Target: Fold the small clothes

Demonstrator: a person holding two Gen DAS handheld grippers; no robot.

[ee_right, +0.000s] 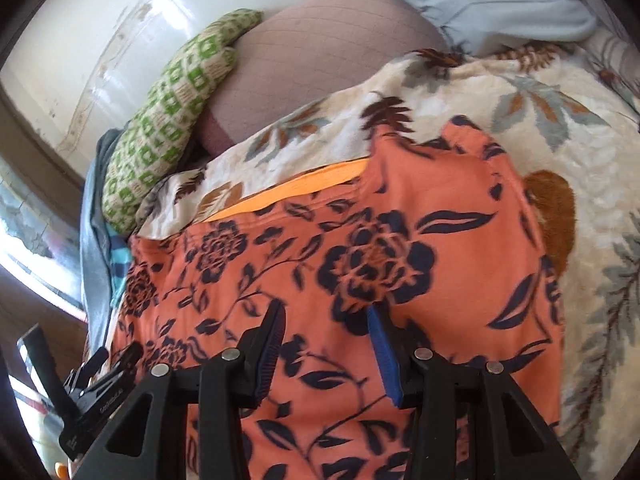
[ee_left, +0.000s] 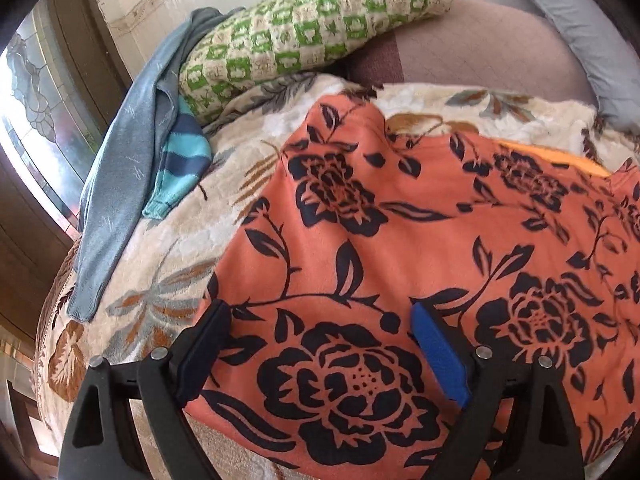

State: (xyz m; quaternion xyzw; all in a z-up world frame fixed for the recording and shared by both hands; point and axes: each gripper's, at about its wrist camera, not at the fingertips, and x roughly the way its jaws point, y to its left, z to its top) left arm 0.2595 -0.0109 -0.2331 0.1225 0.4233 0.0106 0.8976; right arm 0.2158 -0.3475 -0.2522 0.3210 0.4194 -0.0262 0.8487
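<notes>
An orange garment with black flower print (ee_left: pixel 420 240) lies spread on a cream floral blanket (ee_left: pixel 168 292); a plain orange strip (ee_left: pixel 560 160) shows at its far edge. My left gripper (ee_left: pixel 320 312) is open and empty just above the garment's near left part. In the right wrist view the same garment (ee_right: pixel 360 248) fills the middle, with the orange strip (ee_right: pixel 296 188) at its far side. My right gripper (ee_right: pixel 326 312) is open and empty over the garment. The left gripper's body (ee_right: pixel 92 392) shows at the lower left.
A green and cream checked cushion (ee_left: pixel 312 32) lies at the far side of the bed. A grey-blue garment (ee_left: pixel 120 184) and a blue striped one (ee_left: pixel 184 160) lie at the far left. A mauve sheet (ee_left: pixel 480 52) and grey pillow (ee_left: pixel 592 40) lie beyond.
</notes>
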